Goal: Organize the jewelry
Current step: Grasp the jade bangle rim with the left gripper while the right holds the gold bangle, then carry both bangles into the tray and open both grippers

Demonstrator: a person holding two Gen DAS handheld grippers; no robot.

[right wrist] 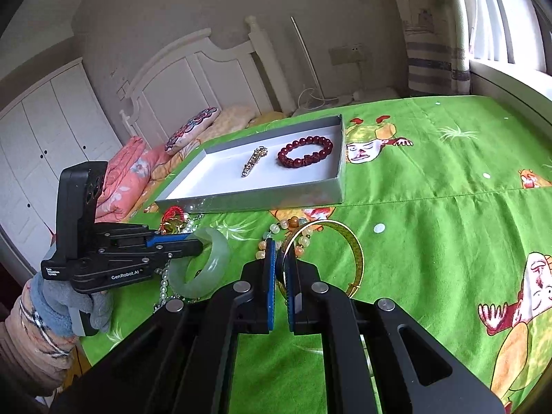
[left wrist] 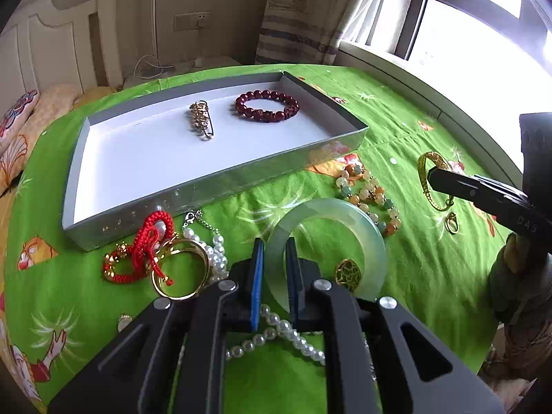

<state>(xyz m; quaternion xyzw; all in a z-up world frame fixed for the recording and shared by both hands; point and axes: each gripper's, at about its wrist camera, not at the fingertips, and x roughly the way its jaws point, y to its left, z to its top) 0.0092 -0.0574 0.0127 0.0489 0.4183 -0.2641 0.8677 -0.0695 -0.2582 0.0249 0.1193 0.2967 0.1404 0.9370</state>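
My left gripper is shut on the rim of a pale green jade bangle, which also shows in the right wrist view. My right gripper is shut on a thin gold bangle, also visible in the left wrist view. A grey tray with a white floor holds a dark red bead bracelet and a gold brooch pin. Loose on the green sheet lie a pearl necklace, a gold ring bangle, a red cord bracelet and a multicolour bead bracelet.
A small gold ring and a gold pendant lie on the sheet. Pillows and a white headboard stand behind the tray. A window is at the right.
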